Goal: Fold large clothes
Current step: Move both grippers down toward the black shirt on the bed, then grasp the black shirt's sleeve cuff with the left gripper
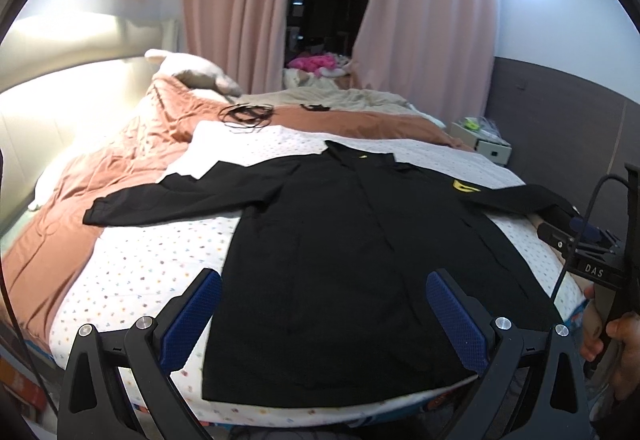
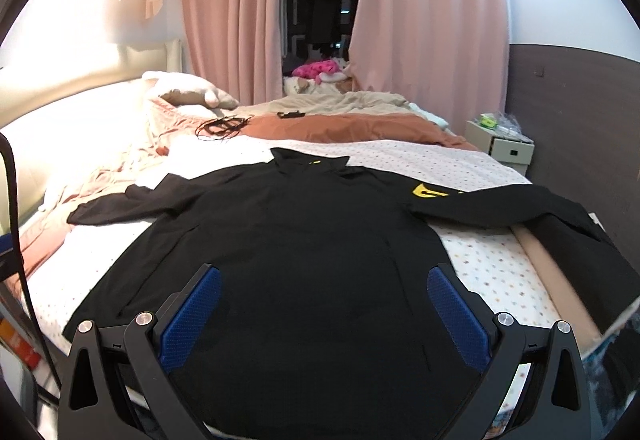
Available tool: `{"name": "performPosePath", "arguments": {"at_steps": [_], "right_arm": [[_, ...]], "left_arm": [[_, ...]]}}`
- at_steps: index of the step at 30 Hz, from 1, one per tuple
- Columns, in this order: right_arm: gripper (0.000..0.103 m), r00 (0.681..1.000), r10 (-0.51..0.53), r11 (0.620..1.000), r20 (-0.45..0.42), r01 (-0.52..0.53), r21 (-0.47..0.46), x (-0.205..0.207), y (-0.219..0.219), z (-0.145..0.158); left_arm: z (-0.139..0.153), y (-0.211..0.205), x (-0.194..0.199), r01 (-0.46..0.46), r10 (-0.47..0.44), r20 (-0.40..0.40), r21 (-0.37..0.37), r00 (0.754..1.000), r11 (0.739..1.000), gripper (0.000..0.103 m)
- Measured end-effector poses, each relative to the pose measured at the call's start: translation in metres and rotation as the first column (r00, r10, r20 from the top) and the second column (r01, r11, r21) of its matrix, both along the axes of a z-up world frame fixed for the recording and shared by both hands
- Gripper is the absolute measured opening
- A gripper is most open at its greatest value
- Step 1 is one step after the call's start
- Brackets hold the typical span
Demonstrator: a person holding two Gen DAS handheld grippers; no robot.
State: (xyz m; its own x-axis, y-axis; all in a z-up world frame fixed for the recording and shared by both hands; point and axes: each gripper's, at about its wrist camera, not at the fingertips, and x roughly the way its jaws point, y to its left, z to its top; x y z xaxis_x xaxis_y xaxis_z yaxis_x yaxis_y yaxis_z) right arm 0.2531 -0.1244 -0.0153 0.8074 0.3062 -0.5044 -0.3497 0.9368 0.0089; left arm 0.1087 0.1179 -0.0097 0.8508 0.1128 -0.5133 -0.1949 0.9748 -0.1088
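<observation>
Right up front, both sets of fingers spread wide and gripping nothing: left gripper (image 1: 324,314) hovering over the hem end of the black shirt (image 1: 352,264), right gripper (image 2: 324,314) doing the same from a spot further right. Looks like a pre-fold lineup, nothing pinched yet.

Laid out flat on the dotted sheet (image 1: 160,260) of the bed (image 2: 500,268), collar away, hem nearest, both long sleeves thrown out sideways. Probably spread like that on purpose so sleeves can come in over the body first. Yellow logo (image 2: 430,191) showing near the right shoulder.

Edges worth minding: hem sitting just short of the near bed edge, so not much sheet to spare down there. Right sleeve (image 2: 560,224) running past the mattress side and draping off it, likely the trickier one to grab cleanly. Left sleeve (image 1: 160,206) ending on the rumpled orange duvet (image 1: 100,176), cuff lying a bit wrinkled.

Further back, clear dotted sheet beyond the collar, then a tangle of black cables (image 1: 246,114) well apart from the shirt. Pink curtains (image 2: 232,8) and a nightstand (image 2: 506,144) way off, out of the way.
</observation>
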Motion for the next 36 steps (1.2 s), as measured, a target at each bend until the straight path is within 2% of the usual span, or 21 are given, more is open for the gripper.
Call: {"name": "performPosePath", "arguments": {"at_steps": [13,26,31,36], "right_arm": [[0.103,0.995,0.071,0.997,-0.069,-0.071,-0.007,0.059,0.062,-0.015],[0.103,0.977,0.161,0.987,-0.140,-0.160,0.013,0.107,0.134,-0.031],[0.103,0.969,0.199,0.980,-0.147,-0.201,0.002,0.122,0.171,-0.036],[0.102,0.959,0.223,0.975,-0.173,-0.223,0.019,0.139,0.200,-0.042]], "left_arm": [[-0.008,0.067,0.037,-0.109,0.107,-0.047,-0.031,0.993,0.994,0.102],[-0.032,0.160,0.067,-0.230,0.222,-0.097,-0.077,0.970,0.970,0.101],[-0.050,0.205,0.083,-0.277,0.260,-0.142,-0.115,0.955,0.954,0.089],[-0.067,0.258,0.097,-0.330,0.299,-0.177,-0.177,0.937,0.927,0.085]]}}
